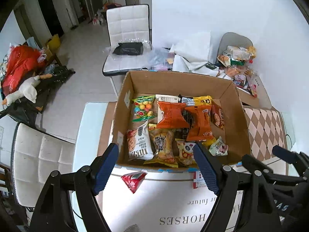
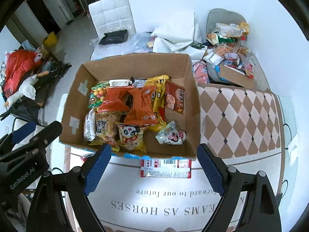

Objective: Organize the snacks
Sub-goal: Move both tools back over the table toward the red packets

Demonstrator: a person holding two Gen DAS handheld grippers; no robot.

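Observation:
An open cardboard box stands on the white table and holds several snack packets: two orange ones, a panda packet, a candy bag. In front of the box lie a red triangular packet and a flat red-and-white packet. My left gripper hangs open above the box's near edge with nothing between its fingers. My right gripper is open too, empty, over the flat packet. Each gripper shows at the edge of the other's view.
A chequered brown-and-cream cloth lies right of the box. Behind it sits a pile of more snacks on a smaller carton. White chairs stand at the table's far and left sides; clutter and a plush goose lie on the floor.

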